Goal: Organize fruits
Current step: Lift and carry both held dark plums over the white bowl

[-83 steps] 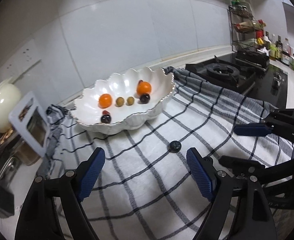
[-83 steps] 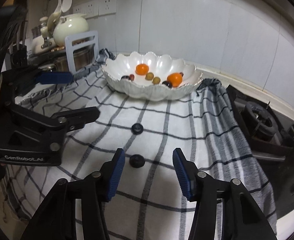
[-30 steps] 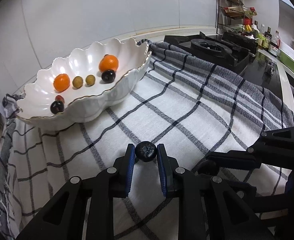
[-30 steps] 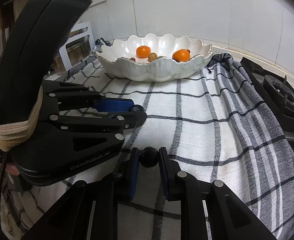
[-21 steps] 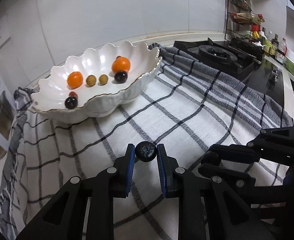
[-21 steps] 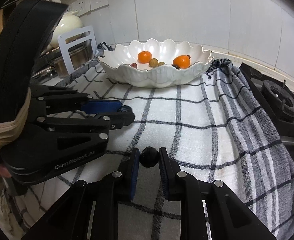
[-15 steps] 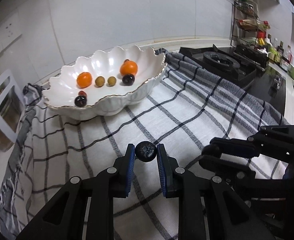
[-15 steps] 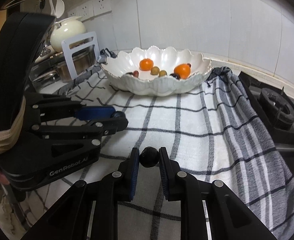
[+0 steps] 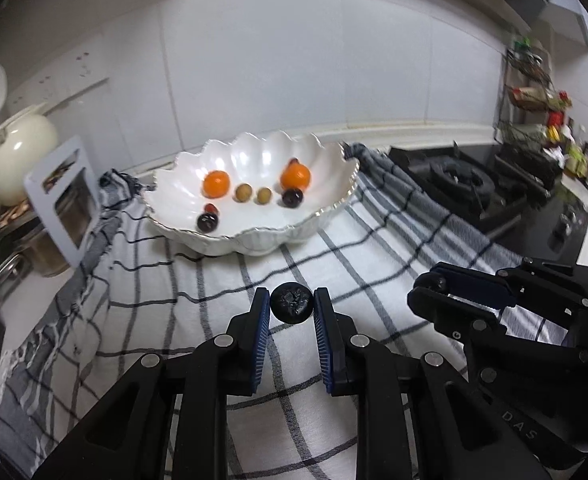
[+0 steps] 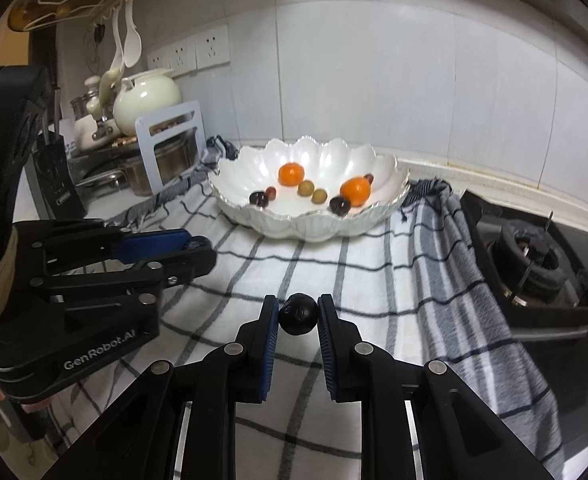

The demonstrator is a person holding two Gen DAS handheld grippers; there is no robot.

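My left gripper (image 9: 292,305) is shut on a dark blueberry (image 9: 292,307), held above the checked cloth (image 9: 198,320). A second dark blueberry (image 10: 298,314) sits pinched in my right gripper (image 10: 298,316), also lifted off the cloth. Ahead of both stands a white scalloped bowl (image 9: 329,208) holding two oranges (image 9: 216,183), two small green fruits (image 9: 244,192) and dark grapes (image 9: 292,197). From the right wrist view the left gripper (image 10: 202,249) shows at the left, with its berry barely visible at the tips. The bowl (image 10: 389,168) lies straight beyond the right gripper.
A gas hob (image 9: 465,184) sits to the right of the cloth. Left of the bowl stand a white frame (image 10: 170,136), a steel pot (image 10: 170,160), a cream teapot (image 10: 146,100) and a black block (image 10: 56,176). A rack of bottles (image 9: 533,108) is at the far right.
Both grippers rose from the cloth with their blueberries still gripped. The bowl now sits further off and more centred in both views.
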